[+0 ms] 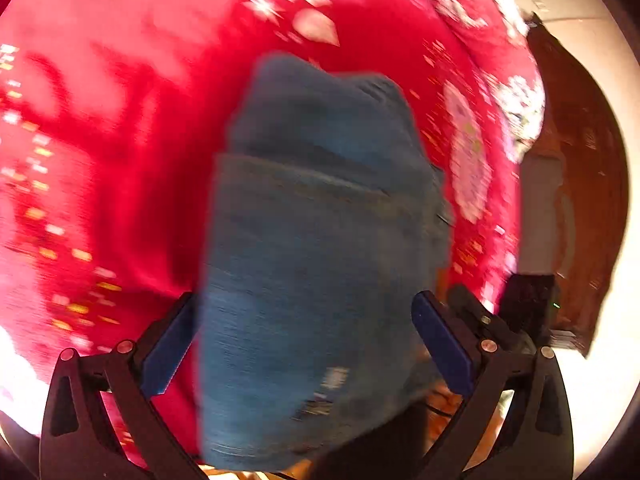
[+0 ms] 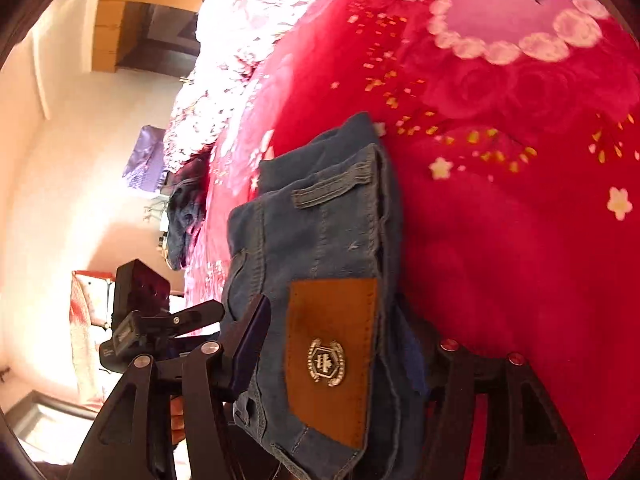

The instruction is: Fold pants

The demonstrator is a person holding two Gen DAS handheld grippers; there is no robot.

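Folded bundle of blue denim pants [image 1: 316, 264], several layers thick, carried over the red floral plush bed cover [image 1: 120, 128]. Tan leather waistband patch with metal emblem [image 2: 330, 356] facing the right wrist camera; belt loop [image 2: 332, 190] and stacked folded edges visible beyond it.

Left gripper [image 1: 304, 348]: blue pads set wide on either side of the bundle; picture blurred, so contact with the cloth not confirmed; cannot tell whether clamped. Right gripper [image 2: 336, 354]: jaws spread about the thick waistband end, left pad against the denim, right pad hidden behind the cloth; judged clamped on the bundle, not proven.

Risks, as judged:
- Layers sliding apart and the fold opening, caused by a loose hold across so thick a stack.
- Top layers flopping over on set-down, caused by one end landing before the other.
- Soft, uneven bed cover skewing the bundle on release.
- Pad catching in a belt loop or pocket edge on withdrawal, dragging the fold open.
- Bundle held near the bed's edge in the right wrist view; drop to the floor possible if released too near it.

Containers: none in view. Second dark denim garment [image 2: 184, 216] lying at the bed's edge, loose, in nothing.
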